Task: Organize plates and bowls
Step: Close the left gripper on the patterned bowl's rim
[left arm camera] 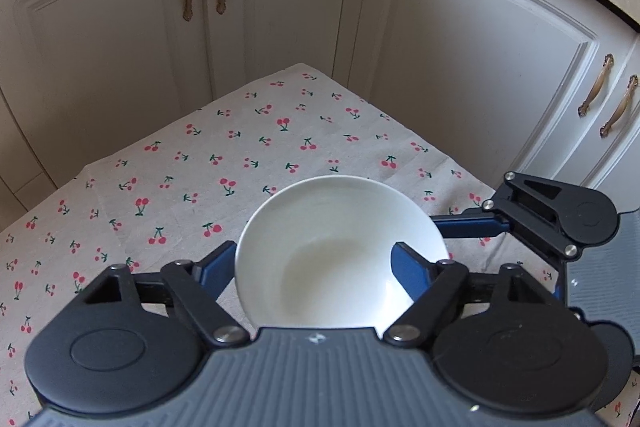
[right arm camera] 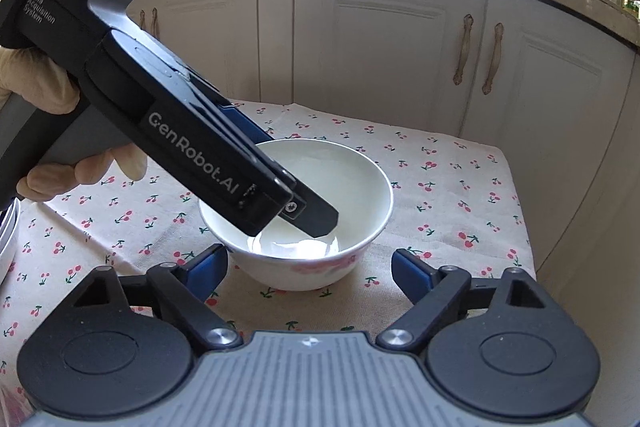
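Left gripper first: I have it tipped down over the white bowl, one blue finger outside the wall at nine o'clock and the other inside the basin at three o'clock. From the right wrist view its dark tip reaches down into the bowl from ten o'clock. Whether the pads are pinching the rim or only straddling it I cannot tell; the wall hides the contact.

Bowl next: it stands upright on the cherry-print cloth, straight ahead at twelve o'clock from both tools, nearer my left.

Right gripper last: its fingers are spread wide and empty, flanking the bowl's foot without touching it. I judge the left hand the one to lift; at far left a white dish edge shows, perhaps the stack.
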Demonstrator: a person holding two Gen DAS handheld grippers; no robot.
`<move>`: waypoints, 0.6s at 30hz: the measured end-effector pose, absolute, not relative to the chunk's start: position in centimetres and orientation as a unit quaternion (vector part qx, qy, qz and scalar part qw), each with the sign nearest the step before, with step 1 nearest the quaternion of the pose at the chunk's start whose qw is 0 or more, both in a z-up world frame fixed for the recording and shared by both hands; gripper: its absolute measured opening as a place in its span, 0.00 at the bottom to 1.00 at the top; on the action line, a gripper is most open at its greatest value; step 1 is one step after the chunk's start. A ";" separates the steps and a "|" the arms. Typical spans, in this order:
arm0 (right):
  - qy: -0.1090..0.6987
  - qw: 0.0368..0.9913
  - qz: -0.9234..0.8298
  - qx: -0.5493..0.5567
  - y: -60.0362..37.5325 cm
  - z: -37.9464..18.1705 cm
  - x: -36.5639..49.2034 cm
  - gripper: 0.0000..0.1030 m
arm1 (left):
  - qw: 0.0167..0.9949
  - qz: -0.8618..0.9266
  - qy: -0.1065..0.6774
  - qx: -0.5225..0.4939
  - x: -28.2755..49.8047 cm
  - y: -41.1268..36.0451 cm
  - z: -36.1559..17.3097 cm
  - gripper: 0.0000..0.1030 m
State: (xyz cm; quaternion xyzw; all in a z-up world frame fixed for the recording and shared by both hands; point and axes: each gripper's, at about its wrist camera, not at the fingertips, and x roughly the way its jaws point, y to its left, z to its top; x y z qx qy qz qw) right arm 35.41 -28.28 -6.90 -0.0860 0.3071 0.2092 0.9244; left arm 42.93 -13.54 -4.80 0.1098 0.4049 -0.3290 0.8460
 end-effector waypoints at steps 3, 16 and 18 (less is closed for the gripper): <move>0.306 0.924 0.212 -0.089 -28.2 -6.9 35.5 0.88 | 0.845 -0.331 0.402 0.119 42.9 -13.8 -4.8 0.79; 0.292 0.926 0.214 -0.108 -27.2 -6.5 35.1 0.84 | 0.842 -0.333 0.403 0.135 43.0 -14.1 -5.1 0.79; 0.295 0.925 0.215 -0.108 -27.2 -6.4 35.2 0.84 | 0.842 -0.334 0.403 0.134 43.0 -14.0 -5.1 0.79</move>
